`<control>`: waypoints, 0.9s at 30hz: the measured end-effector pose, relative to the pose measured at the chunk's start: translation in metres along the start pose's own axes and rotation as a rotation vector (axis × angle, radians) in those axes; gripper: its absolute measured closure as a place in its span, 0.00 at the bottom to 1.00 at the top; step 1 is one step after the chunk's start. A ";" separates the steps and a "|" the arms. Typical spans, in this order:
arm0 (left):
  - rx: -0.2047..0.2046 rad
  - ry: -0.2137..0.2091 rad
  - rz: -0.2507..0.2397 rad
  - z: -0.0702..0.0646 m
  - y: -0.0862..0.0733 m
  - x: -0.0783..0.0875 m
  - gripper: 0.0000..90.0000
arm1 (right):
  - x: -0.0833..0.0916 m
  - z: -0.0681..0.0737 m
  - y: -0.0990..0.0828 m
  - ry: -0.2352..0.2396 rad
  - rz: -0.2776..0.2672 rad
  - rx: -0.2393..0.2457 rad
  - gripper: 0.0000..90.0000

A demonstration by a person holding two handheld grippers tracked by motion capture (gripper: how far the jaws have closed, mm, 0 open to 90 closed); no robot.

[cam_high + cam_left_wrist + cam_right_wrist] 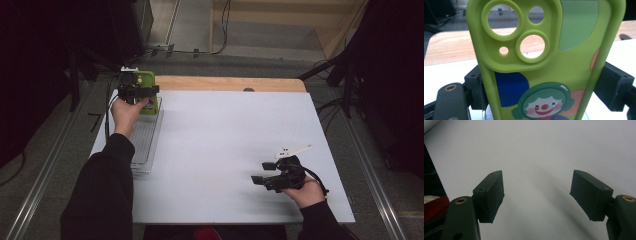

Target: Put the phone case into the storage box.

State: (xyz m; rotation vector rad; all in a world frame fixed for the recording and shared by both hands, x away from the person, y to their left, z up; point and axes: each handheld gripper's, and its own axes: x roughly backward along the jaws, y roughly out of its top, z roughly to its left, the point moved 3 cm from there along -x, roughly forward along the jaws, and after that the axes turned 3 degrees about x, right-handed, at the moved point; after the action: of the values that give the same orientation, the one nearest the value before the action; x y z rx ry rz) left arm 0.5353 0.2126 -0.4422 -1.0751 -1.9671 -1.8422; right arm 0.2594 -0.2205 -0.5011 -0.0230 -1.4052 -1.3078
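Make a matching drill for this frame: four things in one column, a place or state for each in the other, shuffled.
Things:
1. phone case
2. left gripper
3. right gripper
4. clear tray

Places or states:
A. open, nothing between the jaws, over the white table
B. lying along the table's left edge
C. green, upright, clown picture on it
D. closed on the case's two side edges

Pairs: 1-C, 2-D, 3-A, 4-B

The wide white tabletop [225, 150] lies bare from centre to right; at the far left a clear ribbed plastic tray [145, 142] and upright lime-green phone case [148, 90] block passage
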 end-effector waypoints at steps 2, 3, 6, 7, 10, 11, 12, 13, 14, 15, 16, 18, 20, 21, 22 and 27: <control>0.006 0.007 0.019 0.001 -0.002 -0.003 0.18 | 0.000 0.000 0.000 0.000 -0.001 -0.001 0.28; 0.003 0.009 0.022 0.001 -0.003 -0.004 0.18 | 0.001 0.000 0.000 -0.002 -0.002 0.000 0.28; 0.004 0.013 0.032 0.001 -0.004 -0.005 0.17 | 0.001 0.000 0.000 -0.002 0.000 -0.001 0.28; 0.004 0.014 0.033 0.001 -0.005 -0.005 0.17 | 0.001 0.000 0.000 -0.001 -0.001 0.001 0.28; 0.000 0.017 0.036 0.001 -0.006 -0.006 0.17 | 0.001 0.000 0.000 -0.002 -0.004 0.003 0.28; 0.003 0.015 0.036 0.001 -0.006 -0.006 0.17 | 0.001 0.000 0.000 -0.002 -0.004 0.003 0.28; 0.003 0.017 0.038 0.001 -0.006 -0.006 0.17 | 0.001 0.000 0.000 -0.001 -0.004 0.003 0.28; 0.005 0.020 0.033 0.002 -0.007 -0.006 0.17 | 0.001 0.000 0.000 -0.001 -0.005 0.005 0.28; 0.005 0.015 0.031 0.002 -0.007 -0.005 0.17 | 0.001 0.000 0.000 -0.002 -0.006 0.004 0.28; 0.005 0.014 0.032 0.002 -0.008 -0.005 0.17 | 0.001 0.000 0.000 -0.001 -0.004 0.001 0.28; 0.006 0.010 0.032 0.002 -0.008 -0.006 0.17 | 0.001 0.000 0.000 -0.001 -0.003 0.000 0.28; 0.005 0.014 0.033 0.003 -0.009 -0.006 0.17 | 0.000 0.000 0.000 -0.001 -0.004 0.003 0.28; 0.000 0.019 0.031 0.002 -0.008 -0.007 0.17 | 0.001 0.000 0.000 -0.001 -0.004 0.003 0.28; -0.005 0.022 0.031 0.001 -0.008 -0.007 0.17 | 0.000 0.000 0.000 0.001 -0.005 0.003 0.28; -0.016 0.022 0.034 0.001 -0.009 -0.007 0.17 | 0.000 0.000 0.000 0.000 -0.004 0.004 0.28; -0.004 0.002 0.050 -0.001 -0.008 -0.008 0.11 | 0.000 0.000 0.001 0.000 -0.003 0.007 0.28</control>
State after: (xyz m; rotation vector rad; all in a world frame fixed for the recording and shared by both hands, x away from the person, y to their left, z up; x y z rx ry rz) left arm 0.5351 0.2098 -0.4534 -1.1131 -1.9183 -1.8209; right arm 0.2599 -0.2204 -0.5007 -0.0163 -1.4099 -1.3053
